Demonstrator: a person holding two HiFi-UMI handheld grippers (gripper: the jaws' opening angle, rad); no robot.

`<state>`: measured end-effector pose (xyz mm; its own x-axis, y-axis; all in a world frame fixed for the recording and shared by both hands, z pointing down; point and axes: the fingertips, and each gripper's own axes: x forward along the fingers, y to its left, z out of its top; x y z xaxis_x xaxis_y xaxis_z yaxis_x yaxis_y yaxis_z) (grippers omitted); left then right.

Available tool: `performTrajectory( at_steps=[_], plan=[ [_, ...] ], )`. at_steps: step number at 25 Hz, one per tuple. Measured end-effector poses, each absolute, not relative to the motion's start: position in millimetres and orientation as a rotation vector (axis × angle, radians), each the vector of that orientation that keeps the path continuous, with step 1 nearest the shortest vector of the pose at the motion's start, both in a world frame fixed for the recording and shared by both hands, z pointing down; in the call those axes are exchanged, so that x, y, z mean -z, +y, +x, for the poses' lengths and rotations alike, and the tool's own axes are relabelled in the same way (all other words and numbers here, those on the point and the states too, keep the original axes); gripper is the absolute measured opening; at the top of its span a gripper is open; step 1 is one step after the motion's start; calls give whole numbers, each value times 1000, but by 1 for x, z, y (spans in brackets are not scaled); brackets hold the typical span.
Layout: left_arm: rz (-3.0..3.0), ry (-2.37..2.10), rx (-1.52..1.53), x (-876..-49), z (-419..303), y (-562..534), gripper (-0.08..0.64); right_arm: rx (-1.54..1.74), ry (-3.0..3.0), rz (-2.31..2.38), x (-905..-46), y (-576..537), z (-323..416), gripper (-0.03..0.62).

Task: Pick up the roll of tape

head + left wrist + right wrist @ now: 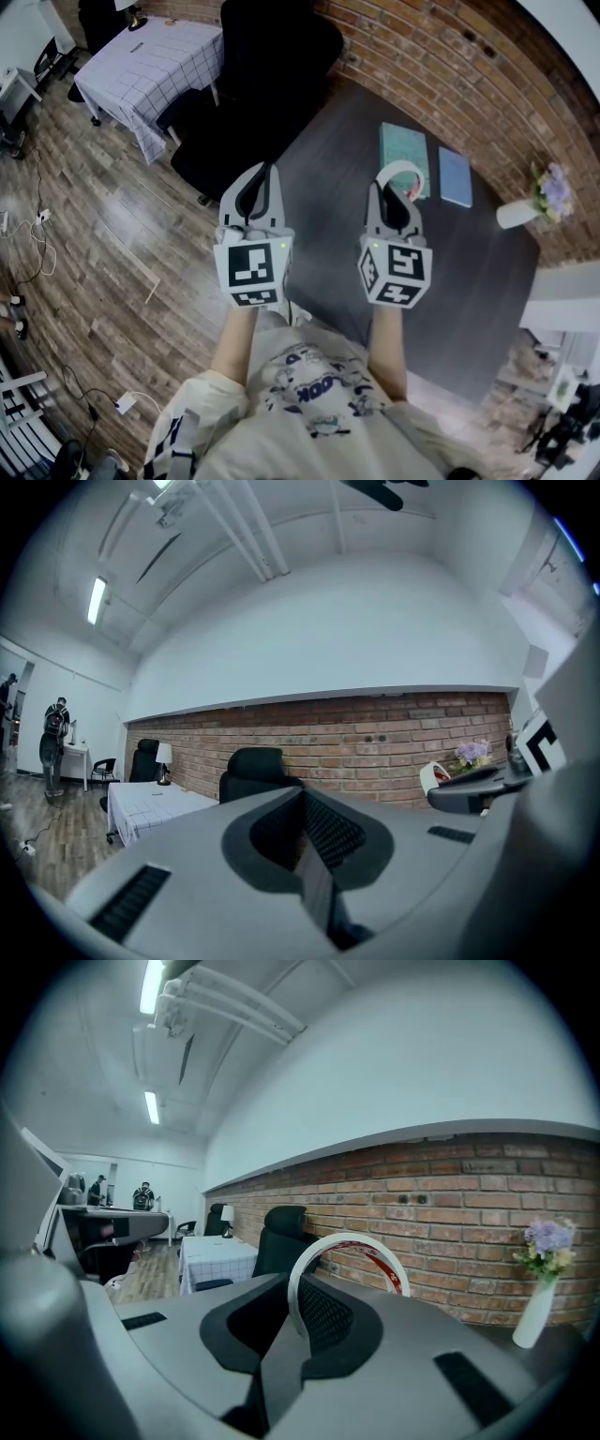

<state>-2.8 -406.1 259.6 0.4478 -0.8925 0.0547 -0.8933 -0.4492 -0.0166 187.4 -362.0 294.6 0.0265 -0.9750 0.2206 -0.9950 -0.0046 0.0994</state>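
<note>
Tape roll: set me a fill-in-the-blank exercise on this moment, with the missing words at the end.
1. The tape roll is clamped in the gripper of the person's ____ hand.
2. The left gripper has its jaws ____, with nothing between them.
3. The wall behind the table is made of ____.
4. The vase holds ____ flowers.
Missing words: right; shut; brick; purple.
</note>
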Motion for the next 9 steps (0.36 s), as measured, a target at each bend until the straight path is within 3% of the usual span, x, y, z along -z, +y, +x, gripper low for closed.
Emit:
performTrajectory(
  at_steps=[9],
  plan=[
    [2663, -1631, -94, -262, -2, -403, -3, -138, -2039, 2075, -299, -359, 188, 37]
  ],
)
